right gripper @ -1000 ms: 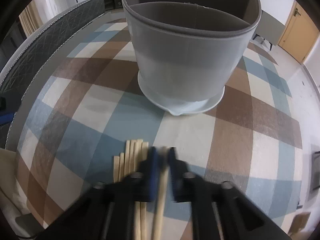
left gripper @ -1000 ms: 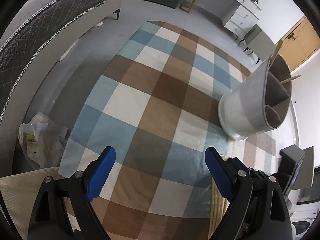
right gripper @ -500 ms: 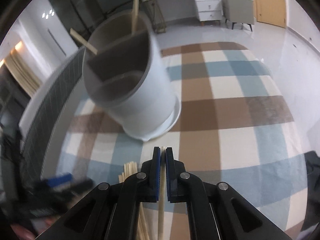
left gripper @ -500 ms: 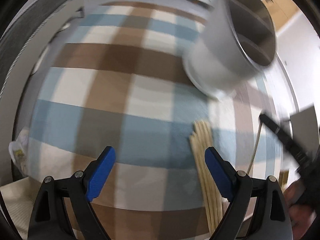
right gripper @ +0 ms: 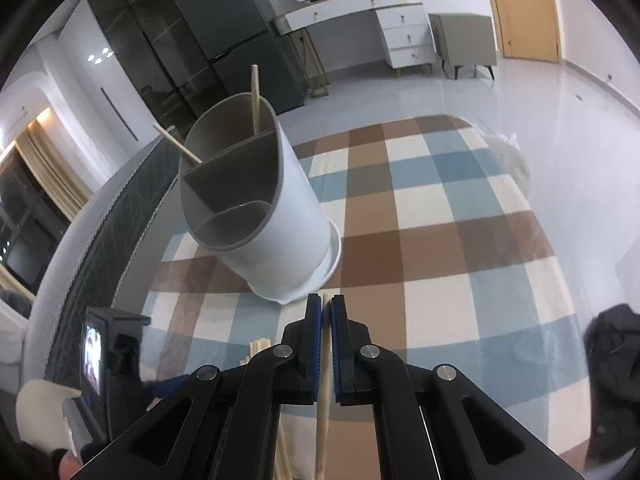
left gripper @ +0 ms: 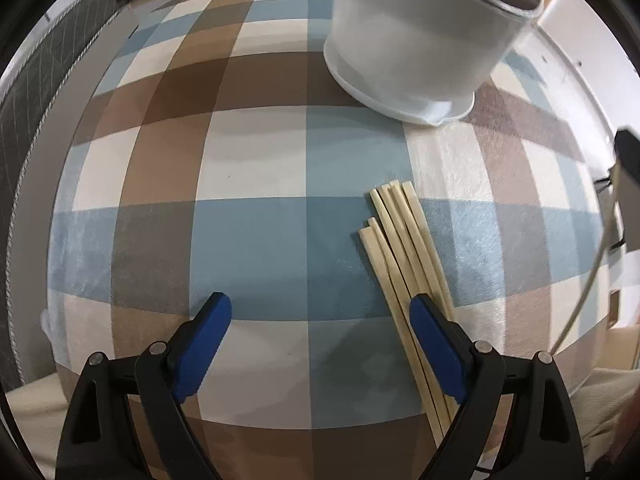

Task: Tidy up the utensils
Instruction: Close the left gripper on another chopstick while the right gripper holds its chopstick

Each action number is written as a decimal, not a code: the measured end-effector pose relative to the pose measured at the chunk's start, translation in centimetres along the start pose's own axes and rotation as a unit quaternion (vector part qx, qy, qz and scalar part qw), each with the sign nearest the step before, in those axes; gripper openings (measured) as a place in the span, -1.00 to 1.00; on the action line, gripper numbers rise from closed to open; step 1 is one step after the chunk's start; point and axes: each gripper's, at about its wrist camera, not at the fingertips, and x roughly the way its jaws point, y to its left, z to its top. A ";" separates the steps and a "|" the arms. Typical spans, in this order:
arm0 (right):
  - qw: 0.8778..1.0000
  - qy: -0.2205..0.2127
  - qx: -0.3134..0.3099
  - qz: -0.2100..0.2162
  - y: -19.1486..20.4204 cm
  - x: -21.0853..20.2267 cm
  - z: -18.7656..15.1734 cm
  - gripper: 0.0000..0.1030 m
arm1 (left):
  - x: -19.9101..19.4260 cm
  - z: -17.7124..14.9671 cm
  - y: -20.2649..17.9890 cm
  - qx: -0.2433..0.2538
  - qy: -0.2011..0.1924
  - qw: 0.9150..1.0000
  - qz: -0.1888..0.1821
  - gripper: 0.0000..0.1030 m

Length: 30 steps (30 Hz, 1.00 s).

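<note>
A white round utensil holder (right gripper: 276,216) with grey inner dividers stands on the checked tablecloth (right gripper: 440,216); two wooden chopsticks (right gripper: 255,92) stick out of its far compartment. My right gripper (right gripper: 326,306) is shut on a single wooden chopstick (right gripper: 323,408), lifted above the cloth just in front of the holder's base. In the left wrist view, several chopsticks (left gripper: 400,248) lie in a bundle on the cloth, below the holder (left gripper: 424,32). My left gripper (left gripper: 320,316) hangs open over the cloth, its right finger (left gripper: 434,340) over the bundle.
A grey quilted headboard (right gripper: 112,216) borders the cloth's left side. Beyond the table stand a dark cabinet (right gripper: 224,32), a white drawer desk (right gripper: 384,28) and a wooden door (right gripper: 524,8). A cream cushion (left gripper: 600,412) shows below the cloth edge.
My right gripper has lifted the chopstick off the bundle and tilted up toward the holder. The left gripper has swung right and down, bringing the bundle under its right finger.
</note>
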 end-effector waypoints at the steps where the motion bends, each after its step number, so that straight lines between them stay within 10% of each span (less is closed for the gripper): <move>1: 1.000 0.000 0.000 0.000 -0.1 0.0 0.0 -0.93 | 0.0 -0.1 0.1 0.002 0.001 1.000 0.001 0.71; 30: 1.000 0.001 0.002 -0.003 0.2 0.4 0.0 -0.93 | 0.5 -1.1 2.6 -0.036 0.022 0.999 0.018 0.72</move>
